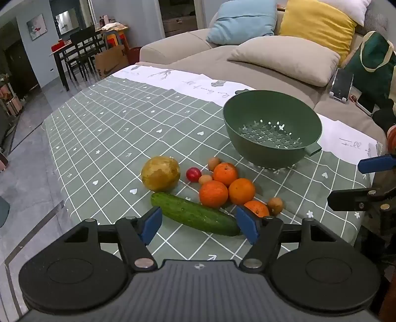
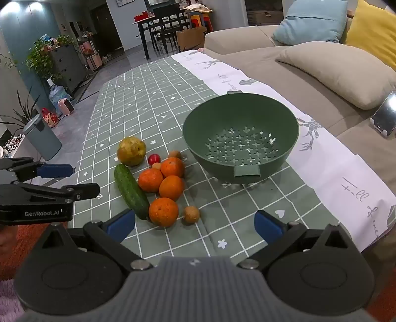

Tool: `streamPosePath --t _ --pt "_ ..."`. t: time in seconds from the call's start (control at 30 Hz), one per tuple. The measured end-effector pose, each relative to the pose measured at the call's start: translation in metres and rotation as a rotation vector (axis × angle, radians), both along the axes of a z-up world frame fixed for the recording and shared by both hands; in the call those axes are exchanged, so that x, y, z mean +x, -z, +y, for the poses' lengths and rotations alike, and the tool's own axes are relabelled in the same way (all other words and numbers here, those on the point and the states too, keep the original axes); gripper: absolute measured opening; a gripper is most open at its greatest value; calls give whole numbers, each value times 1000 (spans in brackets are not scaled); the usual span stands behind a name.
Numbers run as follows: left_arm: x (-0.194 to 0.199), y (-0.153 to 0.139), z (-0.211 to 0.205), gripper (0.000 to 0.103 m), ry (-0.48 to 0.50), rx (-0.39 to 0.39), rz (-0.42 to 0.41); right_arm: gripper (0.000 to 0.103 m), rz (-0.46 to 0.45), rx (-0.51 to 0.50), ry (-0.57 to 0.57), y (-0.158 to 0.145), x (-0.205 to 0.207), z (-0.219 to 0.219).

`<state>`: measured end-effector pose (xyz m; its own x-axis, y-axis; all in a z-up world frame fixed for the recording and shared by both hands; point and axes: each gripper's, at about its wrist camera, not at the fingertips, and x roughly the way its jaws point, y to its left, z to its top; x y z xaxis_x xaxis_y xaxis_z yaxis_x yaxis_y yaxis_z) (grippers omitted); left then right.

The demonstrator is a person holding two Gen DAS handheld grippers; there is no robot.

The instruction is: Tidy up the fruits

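A green colander bowl [image 1: 272, 126] [image 2: 241, 138] stands empty on the checked tablecloth. In front of it lie a yellow-green pear [image 1: 160, 177] [image 2: 131, 151], a cucumber [image 1: 195, 214] [image 2: 131, 189], several oranges [image 1: 213, 193] [image 2: 163, 211], a small red fruit [image 1: 193, 174] [image 2: 154, 159] and small brown fruits [image 1: 275, 205] [image 2: 191, 215]. My left gripper [image 1: 199, 226] is open, its pads either side of the cucumber's near end, above the cloth. My right gripper [image 2: 194, 226] is open and empty, just short of the nearest orange and brown fruit.
A beige sofa [image 1: 284, 59] with cushions runs behind the table. A phone on a stand [image 1: 342, 85] sits on the sofa at the right. Dining table and chairs [image 2: 165, 22] stand far back. A bin [image 2: 40, 138] stands on the floor to the left.
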<state>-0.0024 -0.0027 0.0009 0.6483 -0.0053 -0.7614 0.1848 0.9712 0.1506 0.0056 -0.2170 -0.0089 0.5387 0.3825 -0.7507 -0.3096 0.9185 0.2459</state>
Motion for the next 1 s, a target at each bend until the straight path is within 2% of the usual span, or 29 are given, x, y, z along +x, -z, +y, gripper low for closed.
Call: streamPosePath --t 0.13,0.17,0.4,1.0 --pt "-5 -2 -6 81 0 -3 -15 98 0 -1 1 -1 -1 0" --pt "3 0 -2 81 -2 -12 16 98 0 -1 1 -1 -1 0" --pt "2 0 3 80 -8 -32 15 98 -2 1 0 -1 -2 0" --pt "2 -2 4 80 -10 -34 13 98 -3 -4 -2 0 0 2"
